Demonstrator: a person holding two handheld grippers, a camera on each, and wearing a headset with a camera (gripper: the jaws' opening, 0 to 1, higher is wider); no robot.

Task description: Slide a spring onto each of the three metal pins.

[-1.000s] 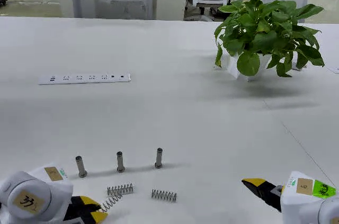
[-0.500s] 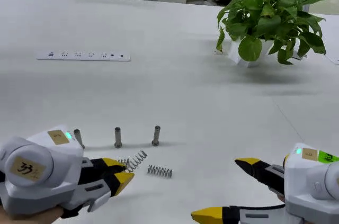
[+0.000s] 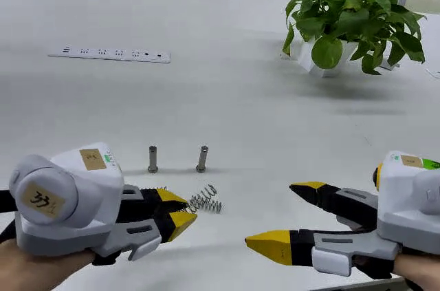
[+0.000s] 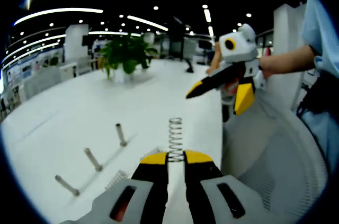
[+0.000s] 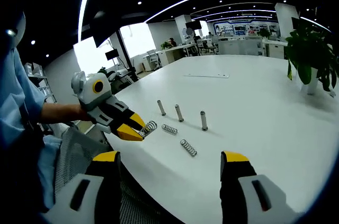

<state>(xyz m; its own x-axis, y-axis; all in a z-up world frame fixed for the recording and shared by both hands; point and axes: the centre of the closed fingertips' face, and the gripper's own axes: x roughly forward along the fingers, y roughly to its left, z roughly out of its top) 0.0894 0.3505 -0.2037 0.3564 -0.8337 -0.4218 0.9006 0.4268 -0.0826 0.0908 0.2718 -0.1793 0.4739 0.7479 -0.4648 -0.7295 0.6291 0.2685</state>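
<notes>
— Well, head view first?
— Left gripper point(image 3: 187, 210) pinches a spring point(image 3: 204, 198) near upright pins point(image 3: 152, 159); right gripper point(image 3: 270, 214) is spread.
— Left gripper view?
— Spring clamped at its tips, three pins beyond.
— Right gripper view?
— Jaws wide; two loose springs point(image 5: 188, 147) lie beside the pins.

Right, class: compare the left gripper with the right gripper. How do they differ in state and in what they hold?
The left gripper has its jaws closed; the right gripper has its jaws wide apart. The left gripper grips a spring by one end; the right gripper holds nothing. Both have white bodies and black jaws with yellow tips.
</notes>
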